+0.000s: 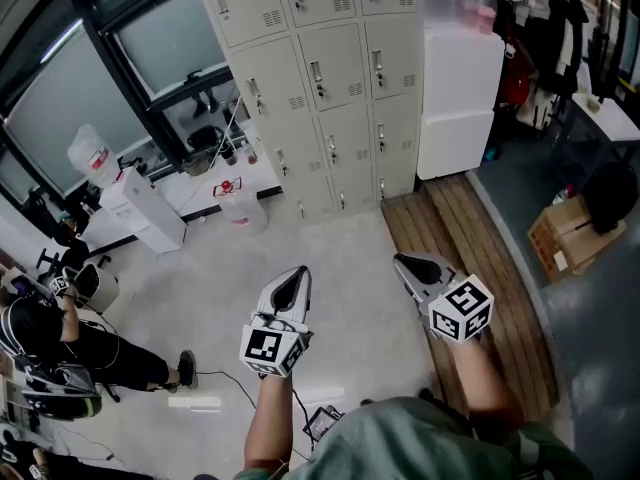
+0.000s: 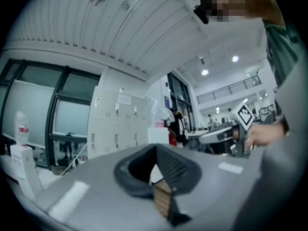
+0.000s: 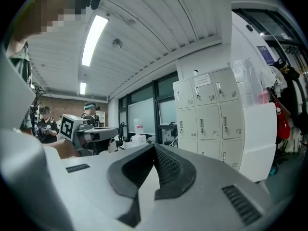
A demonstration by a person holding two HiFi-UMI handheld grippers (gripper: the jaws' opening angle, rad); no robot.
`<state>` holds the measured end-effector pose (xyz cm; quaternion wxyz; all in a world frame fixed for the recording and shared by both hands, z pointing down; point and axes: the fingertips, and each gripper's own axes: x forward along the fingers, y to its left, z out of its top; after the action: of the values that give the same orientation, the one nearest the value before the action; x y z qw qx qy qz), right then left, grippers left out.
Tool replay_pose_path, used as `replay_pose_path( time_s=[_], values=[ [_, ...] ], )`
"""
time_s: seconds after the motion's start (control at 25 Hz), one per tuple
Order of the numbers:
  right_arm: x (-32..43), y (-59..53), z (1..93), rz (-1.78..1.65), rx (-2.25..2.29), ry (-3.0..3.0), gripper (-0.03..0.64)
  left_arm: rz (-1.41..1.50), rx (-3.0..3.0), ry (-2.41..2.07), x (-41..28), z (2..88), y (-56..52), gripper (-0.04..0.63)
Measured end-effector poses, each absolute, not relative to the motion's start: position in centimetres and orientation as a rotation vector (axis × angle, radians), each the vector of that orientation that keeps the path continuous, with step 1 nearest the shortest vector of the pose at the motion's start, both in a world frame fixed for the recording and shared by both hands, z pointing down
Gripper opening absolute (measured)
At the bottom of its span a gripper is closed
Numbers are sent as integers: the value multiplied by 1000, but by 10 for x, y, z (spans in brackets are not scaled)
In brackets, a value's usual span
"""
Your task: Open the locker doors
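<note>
Top row of lockers (image 1: 320,78) cut off by head view's upper edge — paper notice (image 3: 202,79) on one door too sm. to read. Person (image 1: 90,353) at lower left cropped by pic edge.

Office-lab floor — wall of lockers (image 1: 320,78)

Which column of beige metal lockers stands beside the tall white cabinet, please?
The rightmost column of beige metal lockers; it alone borders the tall white cabinet.

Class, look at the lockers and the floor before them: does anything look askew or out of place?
Nothing stands out: every locker door in view sits shut and flush. A clear water jug sits on the floor near their base.
</note>
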<state>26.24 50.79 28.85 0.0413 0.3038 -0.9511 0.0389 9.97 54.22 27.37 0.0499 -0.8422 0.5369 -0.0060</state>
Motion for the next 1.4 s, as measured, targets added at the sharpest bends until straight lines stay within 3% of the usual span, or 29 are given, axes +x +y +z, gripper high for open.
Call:
replay_pose_path(
  time_s=[0.72, 1.4],
  values=[
    [233, 476, 293, 143, 983, -2889, 3, -20, -2592, 1618, 71, 281, 513, 0],
    [245, 353, 293, 163, 869, -2936, 3, -34, -2531, 1724, 86, 282, 397, 0]
  ],
)
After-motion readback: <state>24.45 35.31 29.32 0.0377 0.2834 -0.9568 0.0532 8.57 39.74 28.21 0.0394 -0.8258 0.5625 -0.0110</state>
